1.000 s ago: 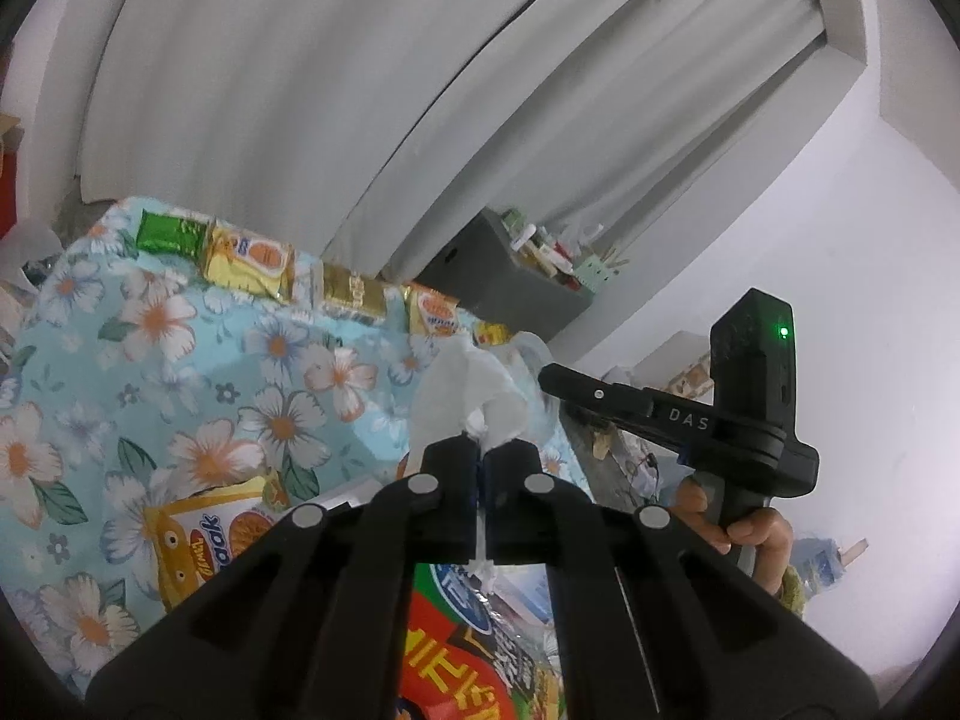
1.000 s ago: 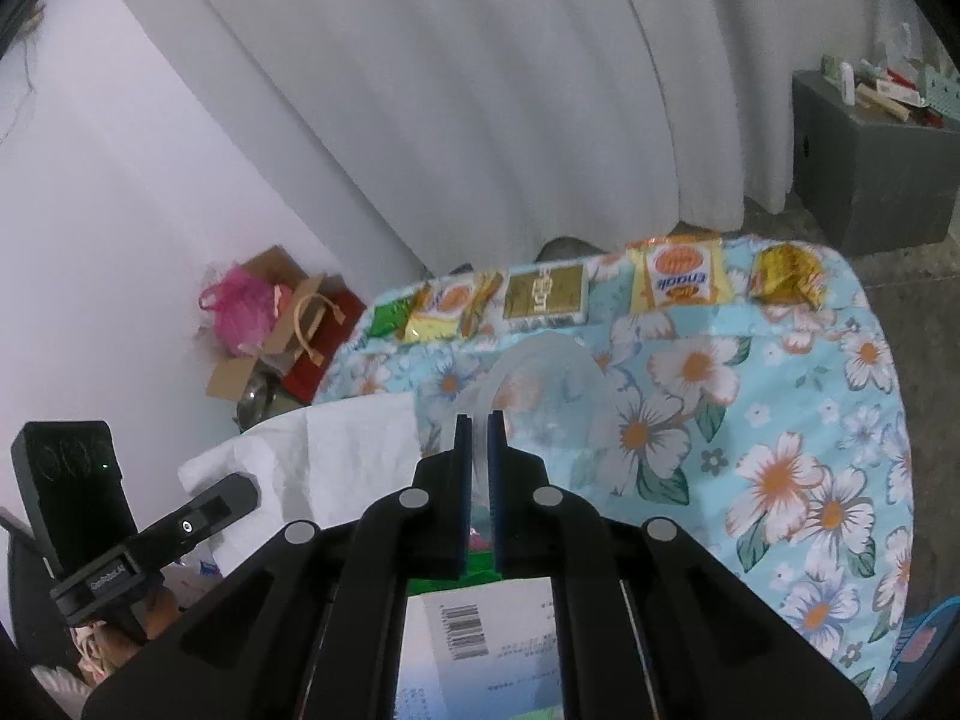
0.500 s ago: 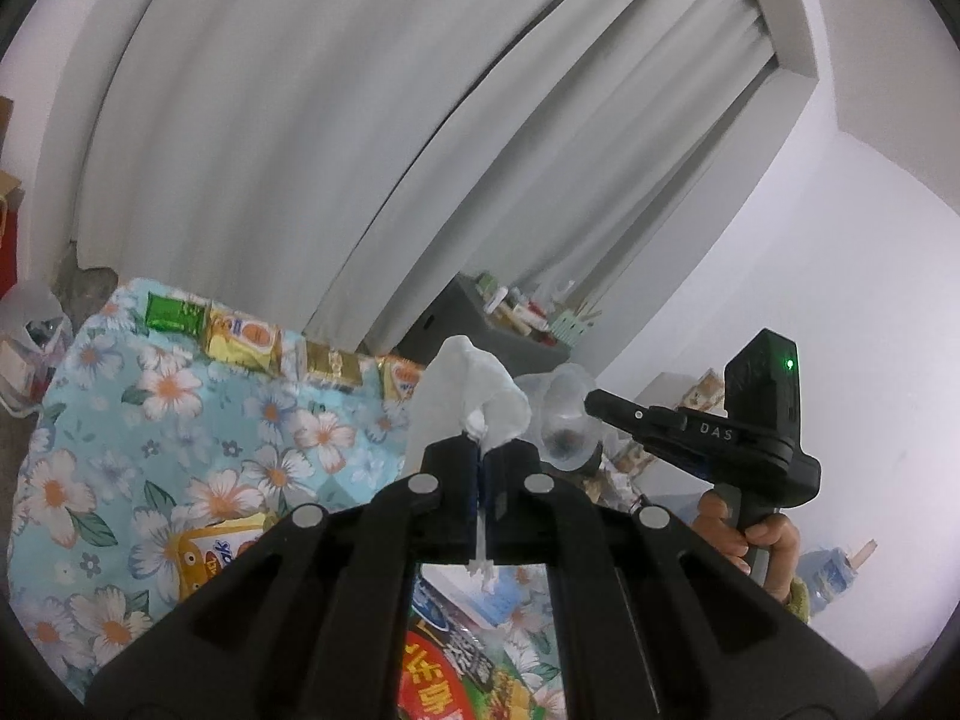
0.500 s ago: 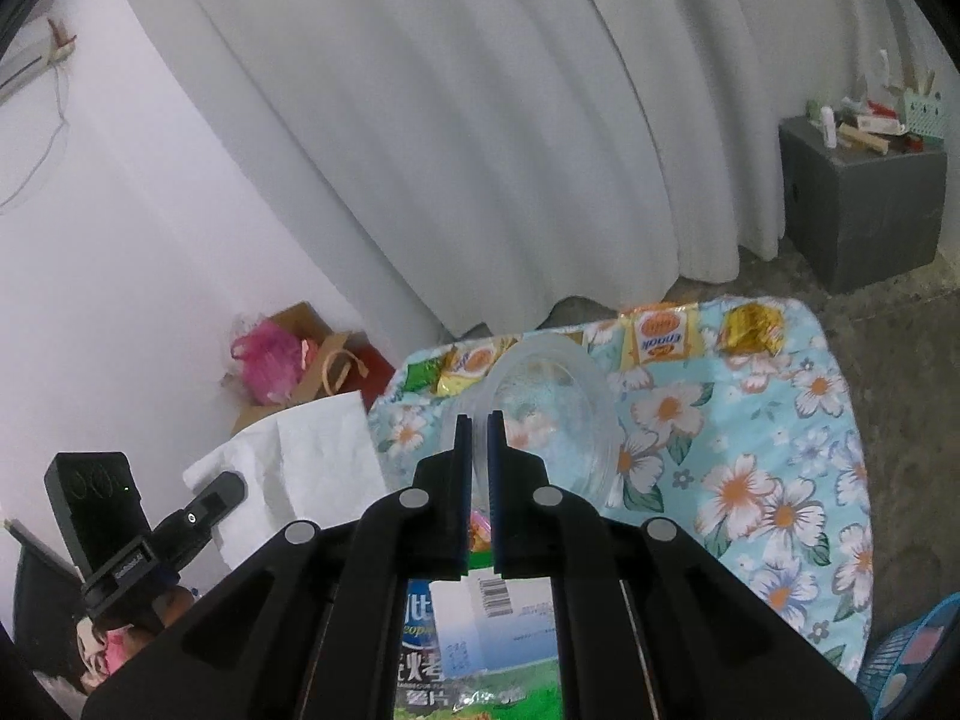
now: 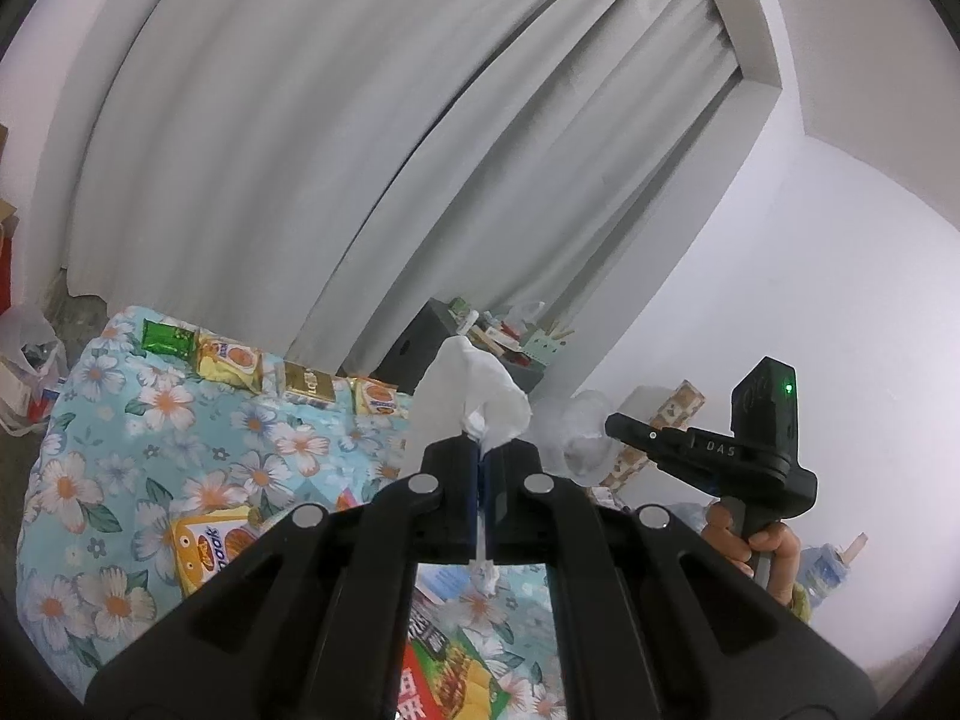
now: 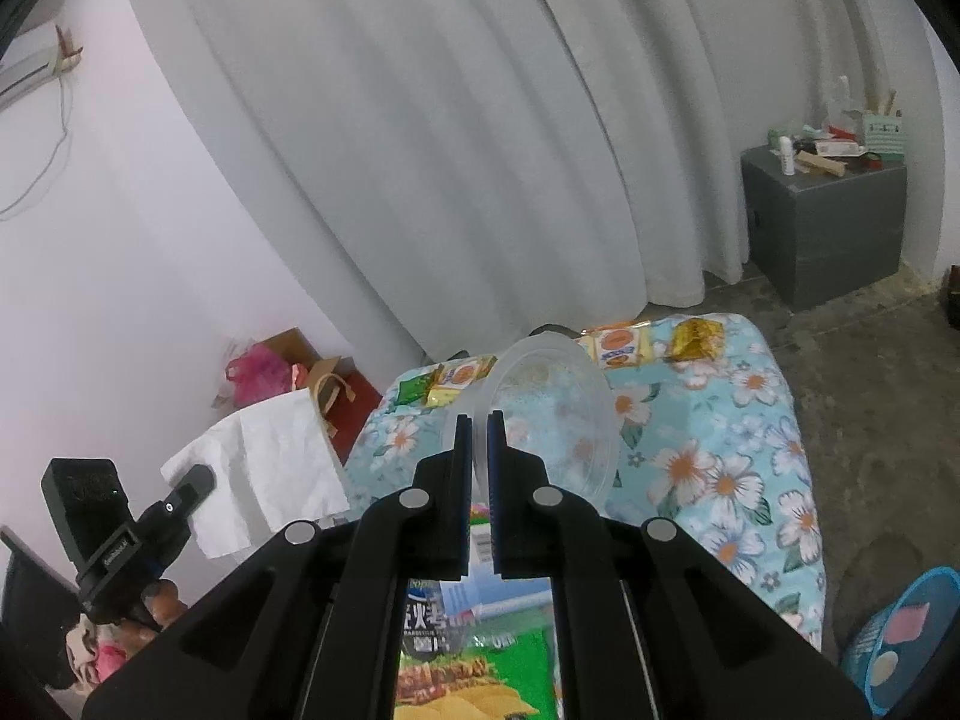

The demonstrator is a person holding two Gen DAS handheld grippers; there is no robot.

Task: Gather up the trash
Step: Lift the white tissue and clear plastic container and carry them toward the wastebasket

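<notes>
My left gripper (image 5: 482,456) is shut on a crumpled white tissue (image 5: 474,387), held up above the floral-cloth table (image 5: 108,456). In the right wrist view the same tissue (image 6: 264,474) hangs from the left gripper (image 6: 198,480) at the lower left. My right gripper (image 6: 479,426) is shut on the rim of a clear plastic cup (image 6: 552,414), lifted over the table (image 6: 750,450). In the left wrist view that cup (image 5: 579,438) shows beyond the tissue, at the tip of the right gripper (image 5: 618,423), which a hand (image 5: 750,546) holds.
Snack packets (image 5: 231,363) line the table's far edge, and bigger packets (image 6: 462,660) lie near me. A blue mesh bin (image 6: 900,642) stands on the floor at the lower right. A grey cabinet (image 6: 828,222) with clutter and bags (image 6: 282,372) stand by the curtain.
Both grippers have risen and pulled back from the table with the tissue and the cup; the table looks smaller and lower now, and more curtain and wall show.
</notes>
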